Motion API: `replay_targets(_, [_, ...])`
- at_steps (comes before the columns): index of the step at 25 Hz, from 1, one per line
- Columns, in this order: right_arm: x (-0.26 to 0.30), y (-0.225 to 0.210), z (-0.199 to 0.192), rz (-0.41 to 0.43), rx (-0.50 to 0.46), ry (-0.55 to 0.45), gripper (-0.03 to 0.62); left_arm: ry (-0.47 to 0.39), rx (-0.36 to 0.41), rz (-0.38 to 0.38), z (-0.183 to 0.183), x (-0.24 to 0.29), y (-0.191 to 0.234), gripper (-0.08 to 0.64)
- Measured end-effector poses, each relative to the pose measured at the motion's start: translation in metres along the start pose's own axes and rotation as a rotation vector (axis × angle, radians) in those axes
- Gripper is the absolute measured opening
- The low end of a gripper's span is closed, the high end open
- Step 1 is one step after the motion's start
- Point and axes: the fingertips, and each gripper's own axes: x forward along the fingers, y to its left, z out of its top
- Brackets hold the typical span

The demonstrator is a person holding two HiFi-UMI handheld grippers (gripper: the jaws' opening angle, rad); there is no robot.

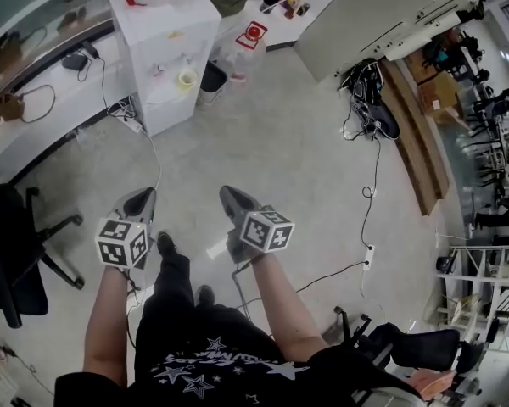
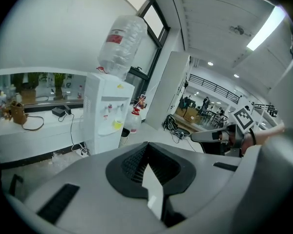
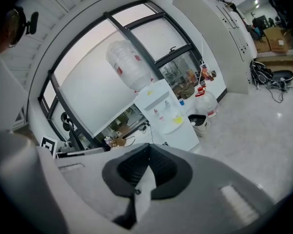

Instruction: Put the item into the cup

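Yellow cup [image 1: 187, 78] stands upright, mouth up, on the water dispenser [image 1: 157, 32].

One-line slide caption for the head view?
Standing person points left hand-held gripper and right hand-held gripper, both shut, toward a water dispenser.

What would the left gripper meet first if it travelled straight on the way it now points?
Open floor lies just ahead. Beyond it the left gripper would probably reach the white water dispenser, near its right side, though depth is unclear.
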Motion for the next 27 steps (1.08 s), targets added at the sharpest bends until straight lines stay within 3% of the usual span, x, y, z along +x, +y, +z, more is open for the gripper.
replay_targets(14, [-0.125, 0.049, -0.006, 0.070, -0.122, -0.082, 0.000, -0.108, 0.015, 0.018, -0.027, -0.085, -0.118, 0.005])
replay_targets(20, [-0.178, 0.069, -0.027, 0.125, -0.161, -0.097, 0.000, -0.128, 0.032, 0.018, -0.045, -0.116, -0.157, 0.005])
replay_targets(27, [-0.237, 0.061, -0.037, 0.075, -0.164, -0.146, 0.000, -0.177, 0.052, -0.001, -0.052, -0.144, -0.205, 0.005])
